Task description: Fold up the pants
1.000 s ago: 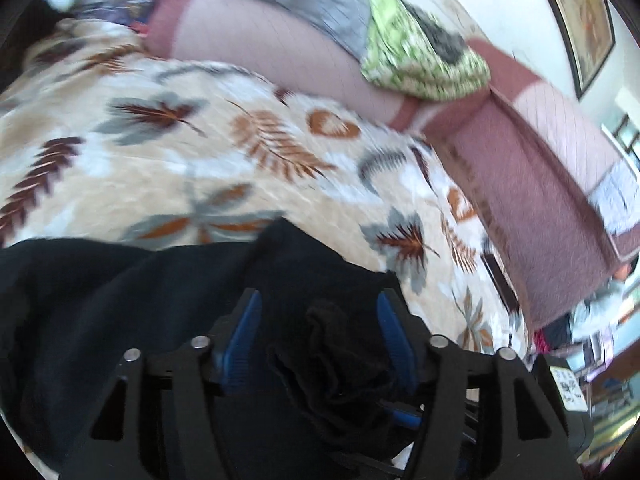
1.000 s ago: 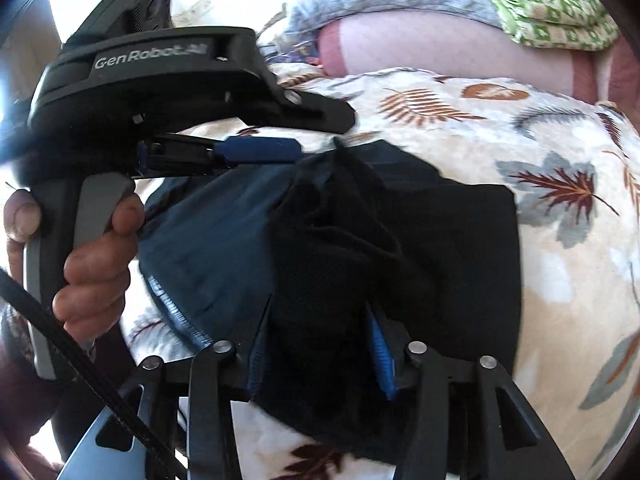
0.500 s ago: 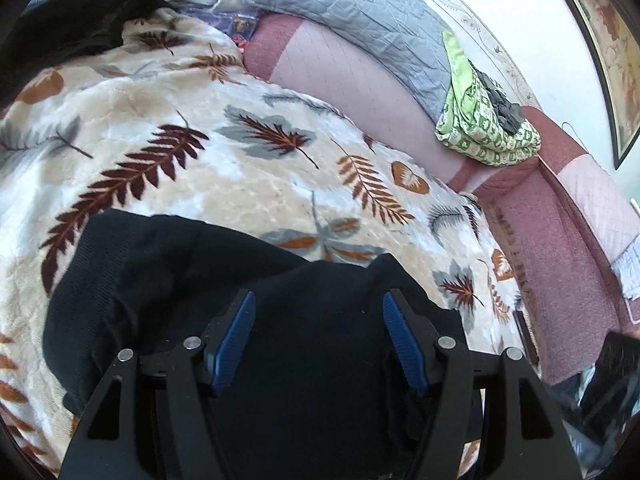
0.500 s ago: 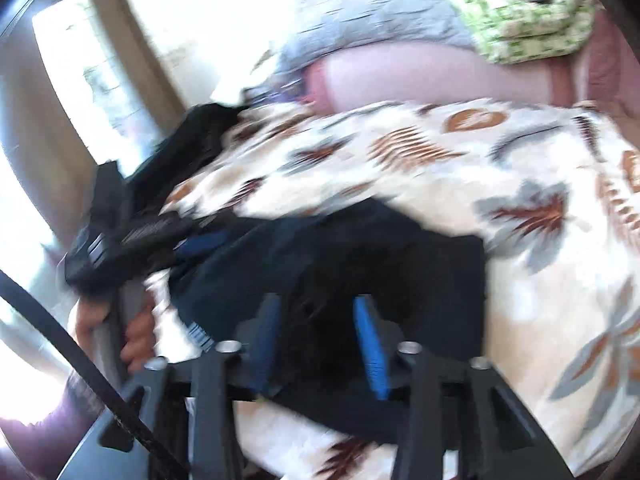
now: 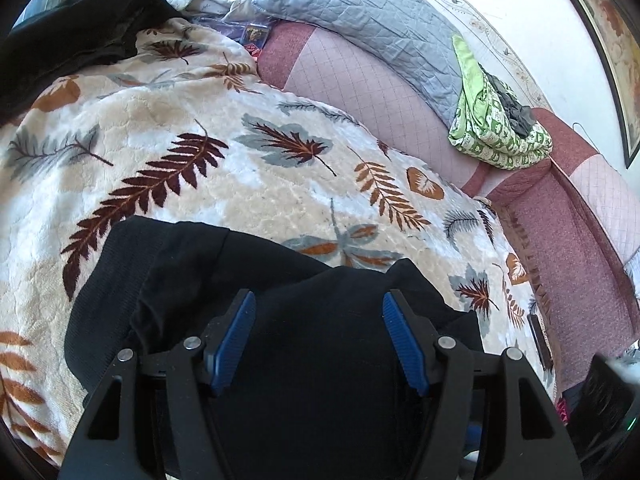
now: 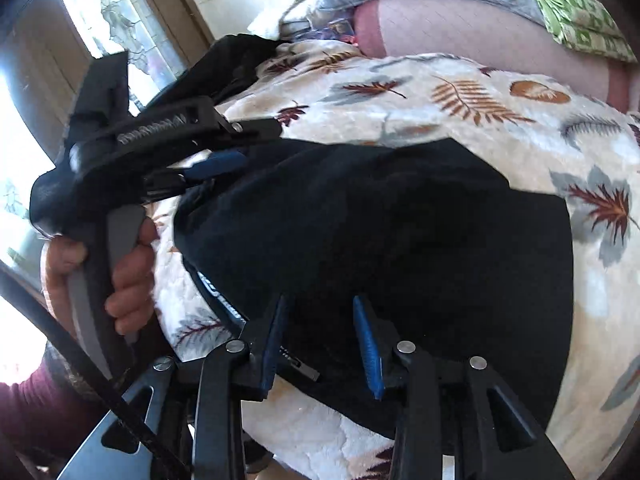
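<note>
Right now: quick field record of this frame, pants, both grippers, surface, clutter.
pants: black pants, bunched flat on blanket
surface: leaf-print blanket
left gripper: open over the pants, no fabric pinched
right gripper: jaws have just been opening, over the near edge of the pants, nothing gripped
clutter: green patterned cloth, grey quilted pillow, second dark garment at far left

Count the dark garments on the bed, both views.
2. The pants lie on the leaf blanket under both grippers. A second dark heap sits at the blanket's far left edge, near the window. More may be hidden off-frame.
</note>
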A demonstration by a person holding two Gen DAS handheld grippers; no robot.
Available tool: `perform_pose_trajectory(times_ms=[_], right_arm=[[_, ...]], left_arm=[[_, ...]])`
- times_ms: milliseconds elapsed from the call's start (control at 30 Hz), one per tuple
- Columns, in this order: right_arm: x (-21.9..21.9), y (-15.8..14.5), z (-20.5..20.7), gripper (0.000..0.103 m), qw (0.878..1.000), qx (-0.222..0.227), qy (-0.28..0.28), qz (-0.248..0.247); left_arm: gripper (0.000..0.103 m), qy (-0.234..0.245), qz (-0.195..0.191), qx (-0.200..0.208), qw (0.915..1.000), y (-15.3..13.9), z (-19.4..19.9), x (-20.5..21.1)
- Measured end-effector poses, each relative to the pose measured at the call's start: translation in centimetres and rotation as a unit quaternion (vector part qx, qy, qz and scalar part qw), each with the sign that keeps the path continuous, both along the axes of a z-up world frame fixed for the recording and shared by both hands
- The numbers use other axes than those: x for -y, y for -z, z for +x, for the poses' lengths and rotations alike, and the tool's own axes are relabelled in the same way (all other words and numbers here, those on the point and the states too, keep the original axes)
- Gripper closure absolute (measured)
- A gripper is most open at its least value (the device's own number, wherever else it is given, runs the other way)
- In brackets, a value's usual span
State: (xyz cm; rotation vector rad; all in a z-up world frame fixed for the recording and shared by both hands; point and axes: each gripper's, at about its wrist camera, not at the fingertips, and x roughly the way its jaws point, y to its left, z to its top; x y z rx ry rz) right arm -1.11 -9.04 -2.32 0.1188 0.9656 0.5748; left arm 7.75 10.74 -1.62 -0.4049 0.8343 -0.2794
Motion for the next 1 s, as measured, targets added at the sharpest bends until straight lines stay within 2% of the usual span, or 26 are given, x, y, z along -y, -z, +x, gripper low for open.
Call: perform_pose_trajectory(times_ms=[133, 233, 300, 433, 500, 567, 600, 733, 833, 1000], right_arm=[[2.5, -2.0, 1.5, 0.063, 0.997, -0.003, 0.035, 0.066], [3.6, -2.8, 3.2, 0.063, 0.994, -0.003, 0.077, 0.078], [3.3, -2.3, 4.5, 0.063, 0.993, -0.017, 0.088, 0.071], [1.5, 0.9, 6.3, 0.063, 0.993, -0.076, 0.075, 0.052], [0.7, 1.4, 6.2, 0.062, 0.994, -0.068, 0.074, 0.036], [0.3, 1.2, 6.1, 0.050, 0.995, -0.064, 0.070, 0.034], [0.1, 1.2, 6.1, 0.049, 0.995, -0.063, 0.068, 0.032], [-0.7, 1.1, 6.0, 0.046, 0.997, -0.054, 0.054, 0.004], [-0.8, 1.1, 5.8, 0.045, 0.998, -0.052, 0.047, -0.003], [-1.2, 1.1, 6.0, 0.041, 0.998, -0.053, 0.040, -0.014]], left_arm=[[0.037, -0.008, 0.003, 0.006, 0.9999, -0.1, 0.0, -0.3], [0.037, -0.015, -0.002, 0.000, 0.9999, 0.1, 0.2, -0.8], [0.037, -0.023, -0.004, -0.002, 0.9997, 0.0, 0.1, -1.3], [0.037, -0.044, -0.013, -0.002, 0.9990, -0.4, -0.1, -2.6], [0.035, -0.061, -0.016, -0.004, 0.9980, -0.5, 0.0, -3.4], [0.035, -0.079, -0.024, -0.010, 0.9965, -0.4, 0.1, -4.4], [0.035, -0.088, -0.031, -0.013, 0.9955, -0.4, 0.1, -5.1], [0.034, -0.133, -0.059, -0.014, 0.9892, -0.4, -0.7, -8.3], [0.032, -0.170, -0.067, -0.018, 0.9830, -0.1, -1.7, -10.6], [0.031, -0.195, -0.083, -0.043, 0.9763, 1.4, -3.5, -13.4]])
